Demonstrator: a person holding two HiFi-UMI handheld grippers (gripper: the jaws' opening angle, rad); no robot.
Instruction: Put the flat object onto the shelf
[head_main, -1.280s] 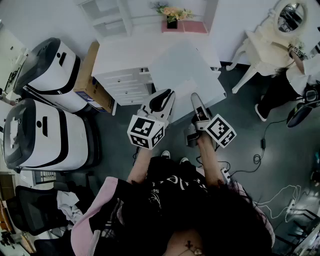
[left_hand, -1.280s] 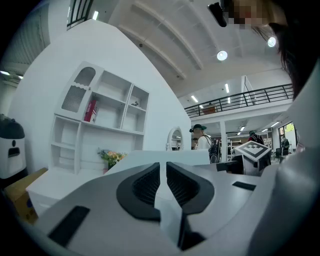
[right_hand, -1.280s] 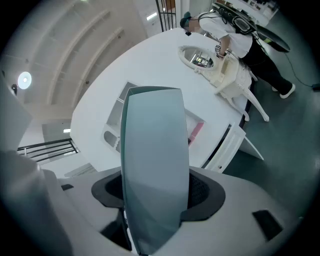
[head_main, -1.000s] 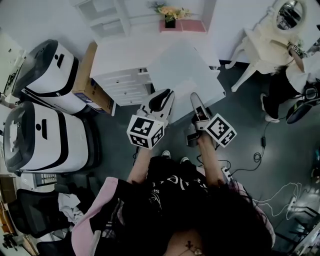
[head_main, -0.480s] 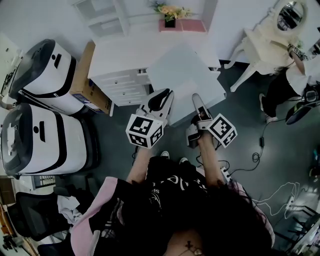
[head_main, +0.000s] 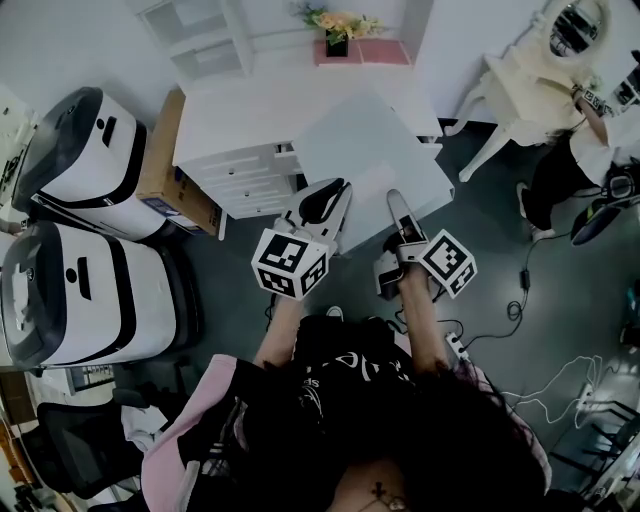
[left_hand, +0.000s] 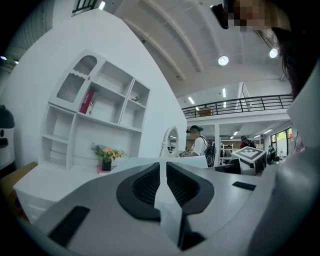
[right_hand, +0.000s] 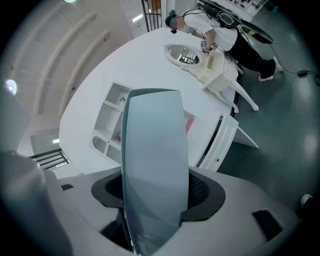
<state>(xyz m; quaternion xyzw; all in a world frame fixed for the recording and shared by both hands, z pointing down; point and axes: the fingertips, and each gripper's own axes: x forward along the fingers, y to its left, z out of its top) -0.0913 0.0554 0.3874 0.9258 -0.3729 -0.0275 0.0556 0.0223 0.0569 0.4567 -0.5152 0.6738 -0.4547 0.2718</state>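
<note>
Left gripper view shows the left gripper (left_hand: 161, 168) with its jaws together on the thin near edge of the flat object (left_hand: 169, 217), seen edge-on. The right gripper (right_hand: 155, 187) is clamped on the same panel, whose broad face rises up the centre of its frame. In the head view the panel reaches from both grippers toward the upper middle, above the white desk (head_main: 250, 110). The shelf (head_main: 205, 45) stands beyond at upper left (nearer the left gripper, I judge), so the panel has to go up and leftward.
</note>
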